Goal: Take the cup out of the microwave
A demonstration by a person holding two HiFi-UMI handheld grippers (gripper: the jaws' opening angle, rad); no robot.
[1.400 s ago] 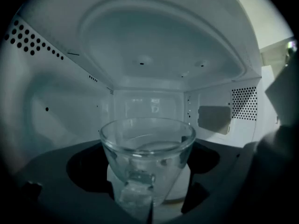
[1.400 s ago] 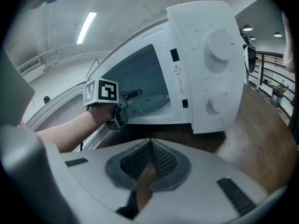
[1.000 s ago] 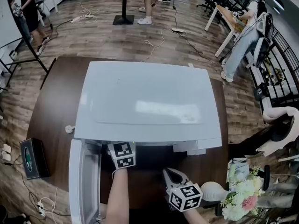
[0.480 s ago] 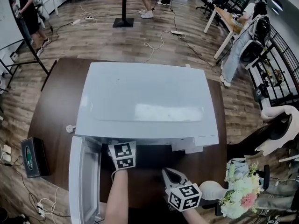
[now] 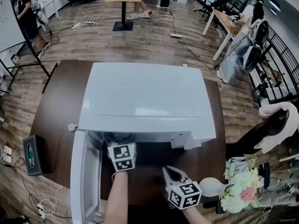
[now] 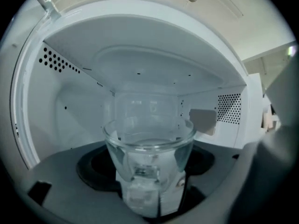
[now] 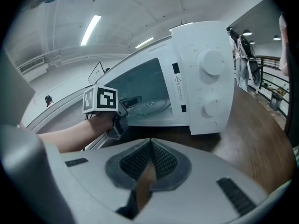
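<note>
A clear glass cup point(image 6: 148, 148) stands upright between the jaws of my left gripper point(image 5: 117, 143), whose pads press on its sides. It is at the mouth of the white microwave point(image 5: 145, 97), in front of the cavity and its turntable point(image 7: 152, 105). The microwave door point(image 5: 84, 181) is swung open to the left. From the right gripper view, the left gripper point(image 7: 127, 102) reaches into the opening. My right gripper point(image 5: 170, 172) hangs over the table in front of the microwave's control panel point(image 7: 205, 78), its pads point(image 7: 161, 160) together with nothing between them.
The microwave sits on a dark brown table point(image 5: 56, 106). A black box point(image 5: 32, 154) lies at the table's left edge, with a small white plug point(image 5: 71, 127) near the microwave's corner. A bunch of flowers point(image 5: 238, 190) stands at the right. People and desks are far behind.
The left gripper has drawn back a little from the cavity toward me with the cup between its jaws. The right gripper has stayed put.
</note>
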